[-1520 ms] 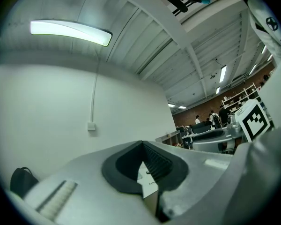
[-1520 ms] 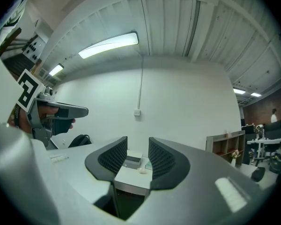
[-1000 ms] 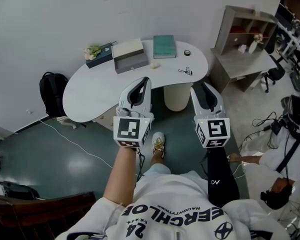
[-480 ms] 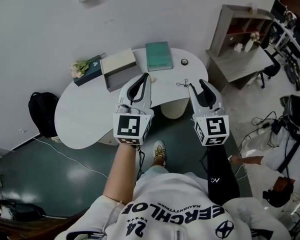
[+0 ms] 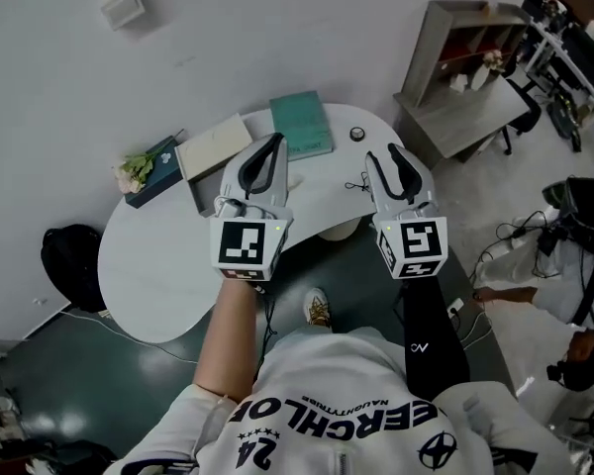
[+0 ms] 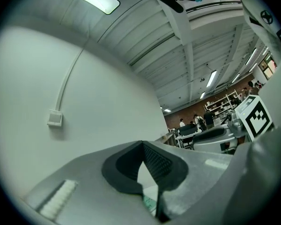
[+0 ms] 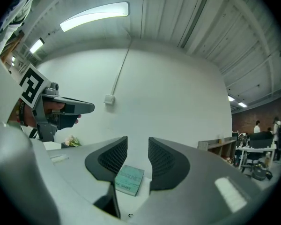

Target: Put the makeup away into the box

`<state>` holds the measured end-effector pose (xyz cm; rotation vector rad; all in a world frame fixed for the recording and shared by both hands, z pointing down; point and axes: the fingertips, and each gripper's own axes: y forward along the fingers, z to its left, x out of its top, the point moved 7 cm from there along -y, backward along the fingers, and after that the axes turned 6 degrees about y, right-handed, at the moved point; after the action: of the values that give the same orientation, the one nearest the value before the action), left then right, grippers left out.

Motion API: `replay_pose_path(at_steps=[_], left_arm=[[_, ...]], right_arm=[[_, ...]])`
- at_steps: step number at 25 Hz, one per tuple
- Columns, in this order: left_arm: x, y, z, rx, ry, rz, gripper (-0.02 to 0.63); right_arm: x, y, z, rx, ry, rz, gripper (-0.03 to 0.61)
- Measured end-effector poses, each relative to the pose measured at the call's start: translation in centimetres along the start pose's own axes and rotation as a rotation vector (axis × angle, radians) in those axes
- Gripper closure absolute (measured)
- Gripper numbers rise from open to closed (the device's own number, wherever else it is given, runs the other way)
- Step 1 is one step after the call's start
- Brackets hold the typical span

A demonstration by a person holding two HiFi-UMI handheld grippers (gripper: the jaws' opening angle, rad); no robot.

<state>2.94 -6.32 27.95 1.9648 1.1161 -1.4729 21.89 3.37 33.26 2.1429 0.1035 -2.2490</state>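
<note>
A white curved table carries a flat cream-lidded grey box, a teal book, a small round compact and a thin black makeup tool. My left gripper hovers over the table between box and book, shut with nothing in it; its pads meet at the tips in the left gripper view. My right gripper hangs above the table's right end near the black tool, open and empty. Between its pads the teal book shows.
A dark blue box with flowers lies at the table's back left. A grey shelf unit stands to the right, a black backpack on the floor at left. A seated person and cables are at far right.
Both grippers have moved forward from over the floor and table's front edge to above the tabletop. The left stays shut and the right stays open.
</note>
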Motion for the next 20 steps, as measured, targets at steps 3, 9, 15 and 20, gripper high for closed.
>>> replay_pose_path(at_steps=[3,9,15,20], left_arm=[[-0.6,1.1,1.1,-0.013,0.011,0.021,0.607],[-0.7,4.6,-3.2,-0.152,-0.023,0.025,0.607],[0.9,4.9,-5.4,-0.193,-0.044,-0.008,0.607],[1.1,4.8,-5.8,-0.193,-0.046,-0.023,0.607]], right_arm=[[-0.2,1.4,0.1,-0.016,0.003,-0.002,0.41],[0.0,-2.9,-4.0,-0.154,0.017,0.037,0.413],[1.0,-4.6,-5.6,-0.201,0.014,0.036,0.414],[1.3,-4.2,-5.4,-0.186,0.003,0.037,0.416]])
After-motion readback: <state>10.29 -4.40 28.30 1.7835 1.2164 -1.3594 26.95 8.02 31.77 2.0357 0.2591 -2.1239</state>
